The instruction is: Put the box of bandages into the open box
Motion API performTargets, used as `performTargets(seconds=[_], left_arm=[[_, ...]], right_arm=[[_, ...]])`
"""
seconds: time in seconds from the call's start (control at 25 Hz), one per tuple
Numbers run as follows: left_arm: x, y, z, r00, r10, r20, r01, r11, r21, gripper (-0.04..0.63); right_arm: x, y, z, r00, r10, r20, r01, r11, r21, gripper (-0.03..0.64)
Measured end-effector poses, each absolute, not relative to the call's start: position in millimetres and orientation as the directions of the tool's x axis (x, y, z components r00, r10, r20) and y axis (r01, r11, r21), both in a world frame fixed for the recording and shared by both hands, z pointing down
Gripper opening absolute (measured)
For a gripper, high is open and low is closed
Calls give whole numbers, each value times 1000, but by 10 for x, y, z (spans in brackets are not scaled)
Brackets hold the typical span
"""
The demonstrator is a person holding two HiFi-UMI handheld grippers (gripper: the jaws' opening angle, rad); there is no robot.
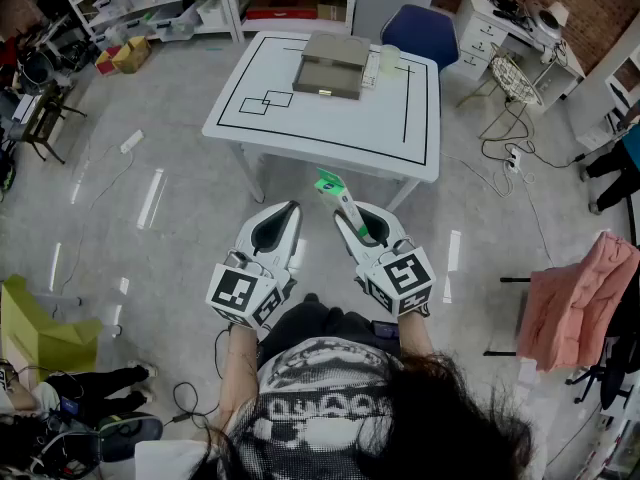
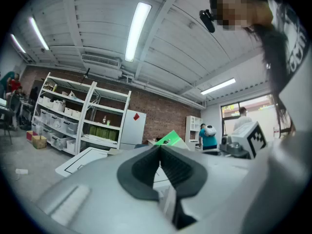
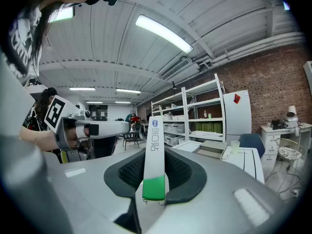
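Dark hair and a patterned top fill the bottom of the head view, with both arms reaching forward from them. The left hand-held gripper (image 2: 159,150) has its ribbed pads closed together on nothing and points about level. Just beside it, the right hand-held gripper (image 3: 155,152) is clamped on the box of bandages (image 3: 154,130), a slim white carton with green panels. The pads press its broad faces close to the near end, so most of its length juts forward past the jaws. It hangs over bare floor, short of the table (image 1: 330,133).

It is probably very light: thin printed card, fairly stiff along its length but easy to dent if squeezed hard. The glossy faces may slip, and held so near one end it could swing between the pads during a quick move. A firmer hold would sit nearer the middle across the same faces, with moderate pressure.

On the far part of the white table, beyond the black taped outlines, sits the open box (image 1: 330,68), grey-brown, its lid raised behind it. Beside it stands what looks like a clear cup (image 1: 388,60), though it is too small to be sure. A blue chair (image 1: 420,30) stands behind the table, with shelving along the back wall.
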State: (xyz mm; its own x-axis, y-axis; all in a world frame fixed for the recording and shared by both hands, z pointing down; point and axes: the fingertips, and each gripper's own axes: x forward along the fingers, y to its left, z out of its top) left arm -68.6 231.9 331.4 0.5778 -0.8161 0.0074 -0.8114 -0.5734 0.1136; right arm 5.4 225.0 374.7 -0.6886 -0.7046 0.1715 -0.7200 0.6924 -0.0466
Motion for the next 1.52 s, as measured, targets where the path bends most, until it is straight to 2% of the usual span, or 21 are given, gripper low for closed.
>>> performTargets(seconds=[0.48,0.84,1.52], left_arm=[[-837,2170,3404,611,-791,20,-787,-604,125,0],[-1101,1939,3521,657,-750,80,-754,-656,32,0],[-1206,1358,3657,644,-763,65,-763,-632,137,0]], right_arm=[[-132,2109,3824,-684,-707,180,-726,684,-67,92],[-131,1855,3883,-650,-727,221,-748,664,-18,92],[-223,1195,4013,-611,-757,233,-785,617,-55,92]])
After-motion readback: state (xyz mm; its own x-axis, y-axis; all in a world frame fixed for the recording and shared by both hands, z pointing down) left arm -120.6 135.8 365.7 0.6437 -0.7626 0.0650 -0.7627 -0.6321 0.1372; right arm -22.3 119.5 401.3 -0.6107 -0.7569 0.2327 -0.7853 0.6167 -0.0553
